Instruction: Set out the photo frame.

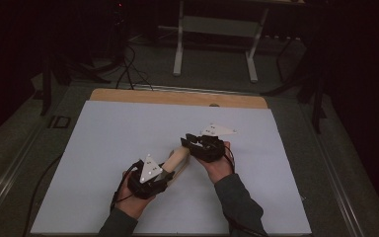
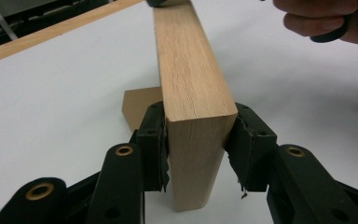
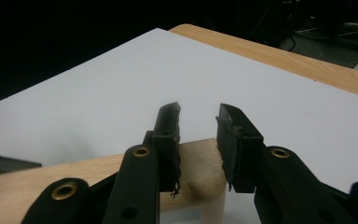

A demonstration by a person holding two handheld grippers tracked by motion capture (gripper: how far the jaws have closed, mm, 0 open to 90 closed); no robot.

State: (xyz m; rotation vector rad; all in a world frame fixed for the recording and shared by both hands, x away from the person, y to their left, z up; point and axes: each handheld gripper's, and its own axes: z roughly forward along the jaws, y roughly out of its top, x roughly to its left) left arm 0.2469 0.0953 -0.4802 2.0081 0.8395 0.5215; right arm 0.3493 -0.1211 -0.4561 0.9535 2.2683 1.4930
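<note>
Wooden block [image 2: 193, 93] is sitting clamped at its near end between my left gripper's [image 2: 196, 151] pads, which are pressing its two side faces; it is a long piece of pale wood, running away from that gripper toward my right hand [image 2: 328, 21] and, I think, lifted a little off the white table [image 2: 51, 116]. Just beside it, a second small wooden piece [image 2: 140, 105] is lying flat on the table behind my left jaw. Farther along, my right gripper [image 3: 198, 140] is reaching over the block's far end [image 3: 98, 179]; its jaws are standing slightly apart above the wood, and I cannot tell whether the pads are touching it. From above, the block [image 1: 177, 160] is bridging my left gripper [image 1: 164, 178] and right gripper [image 1: 188, 144] near the middle of the table, whose wooden edge [image 1: 177, 97] is showing at the far side.
</note>
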